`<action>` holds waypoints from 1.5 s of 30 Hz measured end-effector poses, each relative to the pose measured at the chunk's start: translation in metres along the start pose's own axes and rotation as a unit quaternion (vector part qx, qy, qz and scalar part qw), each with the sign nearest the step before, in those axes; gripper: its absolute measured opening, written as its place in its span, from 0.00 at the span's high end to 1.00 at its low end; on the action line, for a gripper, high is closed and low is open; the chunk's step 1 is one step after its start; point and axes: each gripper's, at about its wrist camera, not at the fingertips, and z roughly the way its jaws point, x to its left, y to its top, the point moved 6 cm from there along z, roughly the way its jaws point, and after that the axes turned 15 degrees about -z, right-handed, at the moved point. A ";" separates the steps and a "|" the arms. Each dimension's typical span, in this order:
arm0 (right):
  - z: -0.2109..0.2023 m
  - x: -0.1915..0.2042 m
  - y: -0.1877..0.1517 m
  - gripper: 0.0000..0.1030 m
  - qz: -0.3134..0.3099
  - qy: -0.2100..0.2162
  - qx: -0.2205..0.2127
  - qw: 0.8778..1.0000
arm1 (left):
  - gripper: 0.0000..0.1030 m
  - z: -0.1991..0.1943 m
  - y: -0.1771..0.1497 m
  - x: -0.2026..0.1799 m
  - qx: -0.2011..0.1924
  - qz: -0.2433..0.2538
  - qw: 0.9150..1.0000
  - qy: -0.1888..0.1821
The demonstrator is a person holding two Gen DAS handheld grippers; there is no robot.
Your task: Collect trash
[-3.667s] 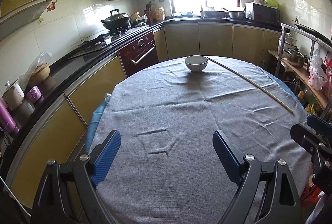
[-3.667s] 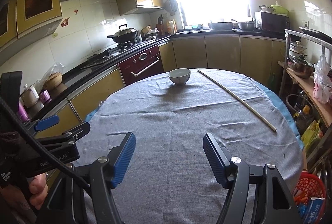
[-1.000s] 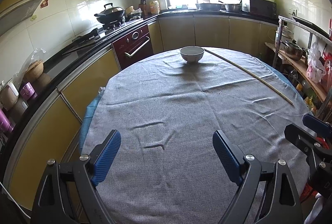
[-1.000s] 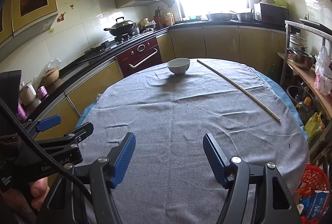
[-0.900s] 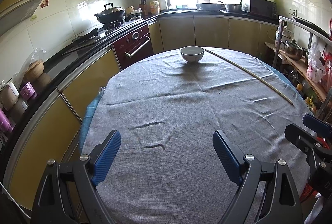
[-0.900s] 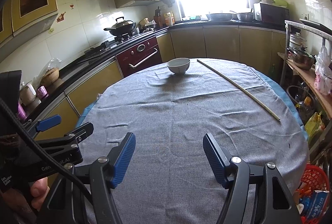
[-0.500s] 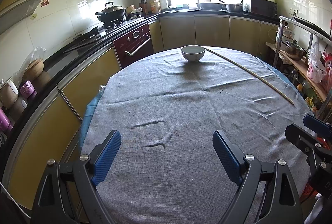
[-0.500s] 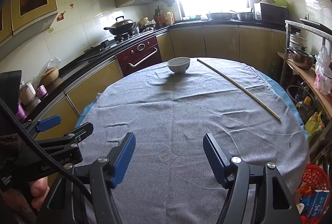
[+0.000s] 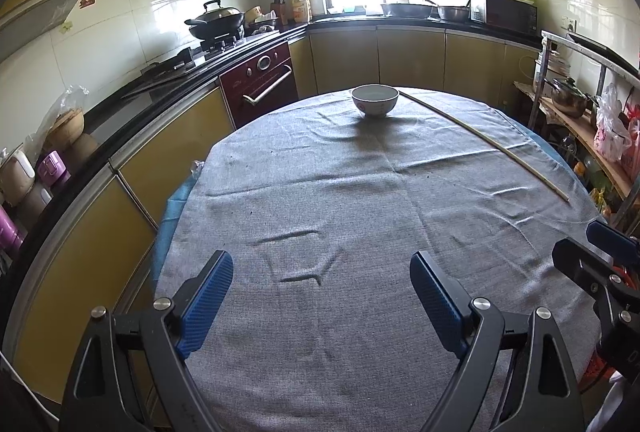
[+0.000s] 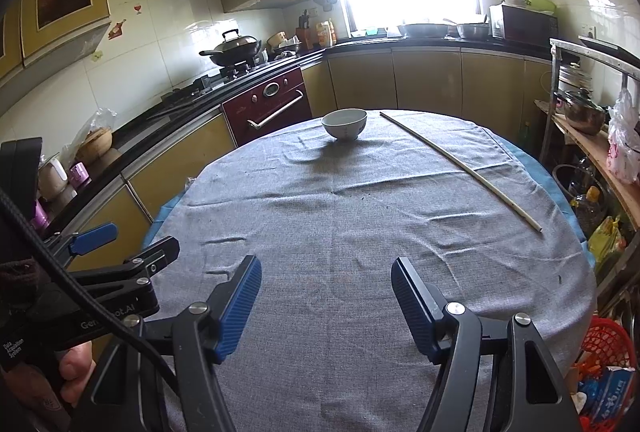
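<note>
Nearest the cameras, the left gripper (image 9: pixel 320 284) hangs over the near edge of the grey tablecloth (image 9: pixel 360 216), its blue pads spread wide with only cloth between them. The right gripper (image 10: pixel 326 292) hangs beside it, jaws also apart and empty, though less wide. In the left wrist view the right gripper is cut off at the frame's right edge; in the right wrist view the hand (image 10: pixel 74 372) on the left gripper is mostly hidden behind its frame. Small dark specks (image 10: pixel 362 198) dot the cloth beyond both grippers, too tiny to identify. Farther on, right of the grippers, a long thin stick (image 9: pixel 484 142) lies diagonally. A white bowl (image 9: pixel 375 100) stands at the tablecloth's far edge, well apart from both grippers; its contents cannot be seen.
</note>
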 end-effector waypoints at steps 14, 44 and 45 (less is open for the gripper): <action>0.010 0.002 0.003 0.31 -0.002 -0.001 0.008 1.000 | 0.12 0.009 0.002 0.004 0.006 -0.003 1.000 0.002; 0.053 -0.017 0.025 0.31 0.007 0.004 0.028 1.000 | 0.12 0.047 0.028 -0.009 0.020 0.003 1.000 0.008; 0.055 -0.019 0.025 0.31 0.009 0.005 0.029 1.000 | 0.12 0.049 0.029 -0.009 0.021 0.003 1.000 0.008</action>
